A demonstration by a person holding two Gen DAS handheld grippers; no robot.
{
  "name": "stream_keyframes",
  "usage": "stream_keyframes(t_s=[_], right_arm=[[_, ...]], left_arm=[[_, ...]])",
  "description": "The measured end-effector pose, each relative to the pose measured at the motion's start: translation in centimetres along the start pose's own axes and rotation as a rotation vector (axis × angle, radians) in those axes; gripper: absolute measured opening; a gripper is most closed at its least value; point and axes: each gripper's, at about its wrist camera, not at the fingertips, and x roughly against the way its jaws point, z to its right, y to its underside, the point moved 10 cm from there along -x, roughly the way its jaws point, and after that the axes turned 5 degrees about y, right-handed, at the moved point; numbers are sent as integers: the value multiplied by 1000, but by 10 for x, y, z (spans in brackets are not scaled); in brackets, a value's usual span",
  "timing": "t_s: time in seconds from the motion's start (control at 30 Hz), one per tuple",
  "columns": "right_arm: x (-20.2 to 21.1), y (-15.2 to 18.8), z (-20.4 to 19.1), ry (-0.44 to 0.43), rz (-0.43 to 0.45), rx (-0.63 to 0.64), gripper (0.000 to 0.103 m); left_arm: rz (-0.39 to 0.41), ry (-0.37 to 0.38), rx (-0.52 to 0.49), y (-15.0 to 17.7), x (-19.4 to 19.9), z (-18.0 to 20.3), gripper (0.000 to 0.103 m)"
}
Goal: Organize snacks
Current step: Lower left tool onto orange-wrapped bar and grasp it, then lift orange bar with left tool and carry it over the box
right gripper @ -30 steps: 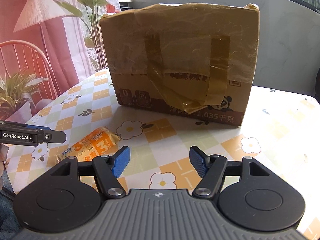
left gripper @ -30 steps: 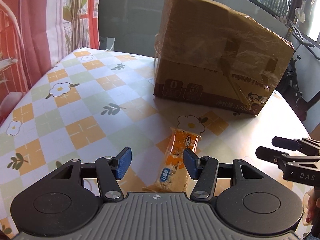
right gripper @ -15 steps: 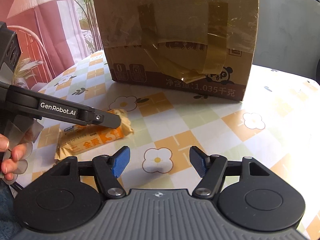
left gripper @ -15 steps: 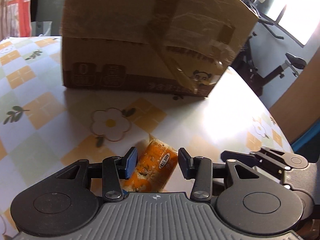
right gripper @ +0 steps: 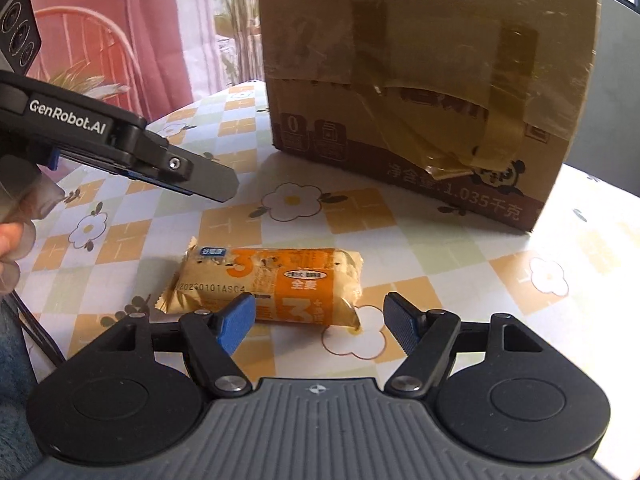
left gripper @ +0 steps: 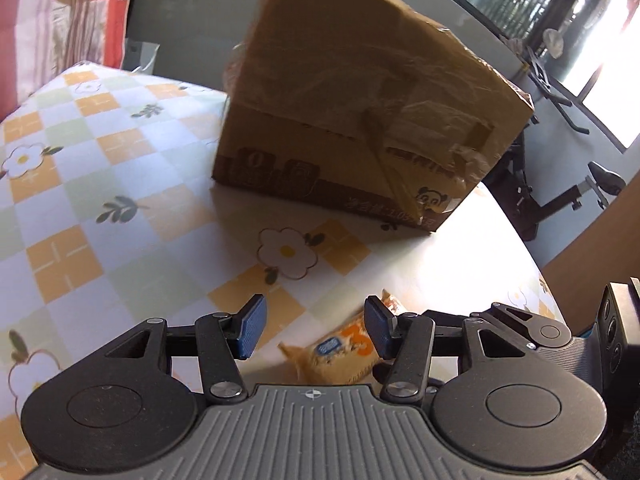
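Item one: an orange snack bar (right gripper: 268,286) in a sealed wrapper printed with a large "3", lying flat on the counter (right gripper: 460,264), in front of the box and apart from it. No claw touches it.

Item two: a brown cardboard box (right gripper: 424,80), taped over with clear and tan tape, a small panda printed near its lower right corner. It stands upright on the counter behind the bar.

Item three: the counter's covering, an oilcloth of orange, green and white checks with white flowers.

Item four: left claw (left gripper: 314,330), blue pads, jaws opening and parted, nothing pressed between them; the bar (left gripper: 340,354) lies below, toward its right pad.

Item five: right claw (right gripper: 320,322), blue pads, jaws opening and wide apart, hanging just over the near edge of the bar, gripping nothing.

Item six: a person's fingers (right gripper: 10,236), at the left edge of the right wrist view.
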Motion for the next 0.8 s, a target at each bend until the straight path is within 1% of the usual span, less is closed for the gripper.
stream_keyframes(t_s=[0.1, 0.17, 0.3, 0.37, 0.43, 0.5, 0.57, 0.63, 0.8], right_arm=[[-10, 0, -2, -10, -16, 15, 73], [-15, 2, -2, -19, -30, 18, 73], [-19, 3, 0, -25, -38, 31, 73], [-18, 2, 0, -27, -35, 29, 73], [-18, 2, 2, -27, -32, 13, 72], [-15, 3, 8, -14, -33, -14, 69], [-11, 4, 12, -20, -32, -46, 66], [-5, 7, 17, -17, -24, -68, 65], [6, 12, 27, 3, -13, -116, 64]], left_arm=[[-23, 24, 31, 12, -4, 2, 56], [-51, 30, 32, 17, -13, 4, 56], [-53, 26, 15, 14, -32, 1, 55], [-60, 48, 5, 14, -38, 0, 53], [-68, 46, -28, 16, -43, 3, 50], [-58, 59, -54, 16, -42, 6, 41], [-67, 68, -47, 16, -44, 9, 41], [-77, 74, -63, 17, -46, 14, 41], [-79, 81, -104, 16, -50, 30, 41]])
